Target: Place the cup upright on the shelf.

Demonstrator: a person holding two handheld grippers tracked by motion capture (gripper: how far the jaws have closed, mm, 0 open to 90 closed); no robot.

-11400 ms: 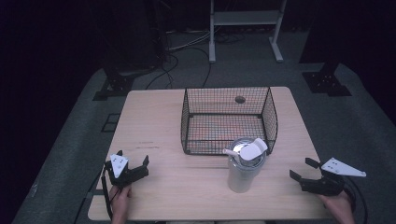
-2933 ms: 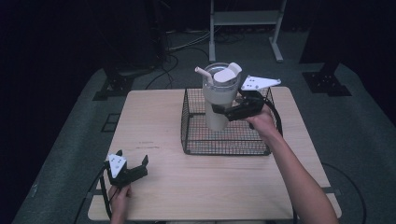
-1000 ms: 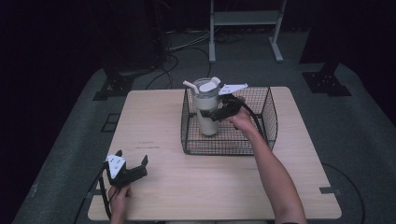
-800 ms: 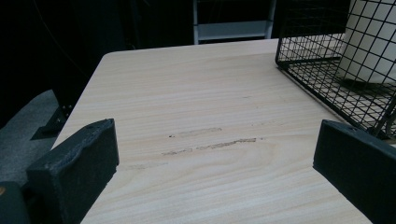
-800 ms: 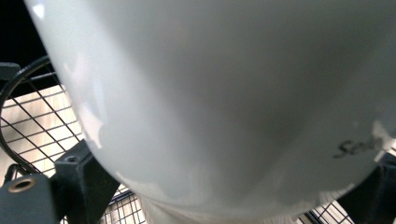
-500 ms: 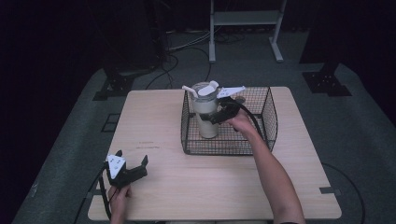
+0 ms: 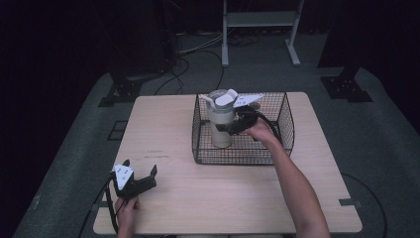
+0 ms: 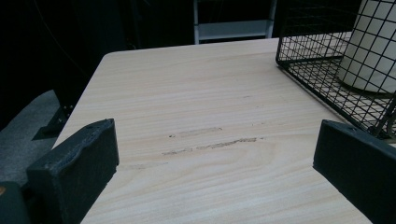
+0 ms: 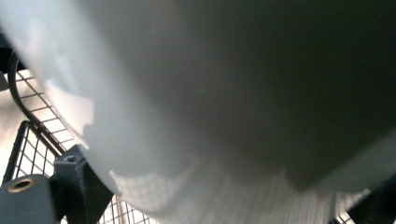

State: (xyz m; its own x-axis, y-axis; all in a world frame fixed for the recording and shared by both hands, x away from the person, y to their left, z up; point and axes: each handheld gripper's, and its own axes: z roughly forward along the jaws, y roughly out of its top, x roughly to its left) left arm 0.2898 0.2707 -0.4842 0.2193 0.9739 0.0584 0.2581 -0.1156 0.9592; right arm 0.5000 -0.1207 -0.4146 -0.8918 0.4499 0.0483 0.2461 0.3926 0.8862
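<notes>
Inside wire basket (image 7: 285,119), tumbler (image 7: 221,124) sits between right gripper (image 7: 233,126) jaws.

Room around me lying dark; overhead light brightening only table (image 7: 163,124). High view looking soft, grainy. My right gripper view blurring on tumbler (image 9: 224,93), half shadowed.

Two black jaws stood wide apart over the pale wooden table (image 8: 196,107), nothing between them but faint scuff marks (image 8: 212,140) on the wood. Off to the right sat a black wire basket (image 8: 312,70), with a white cup (image 8: 371,46) standing upright inside it.
</notes>
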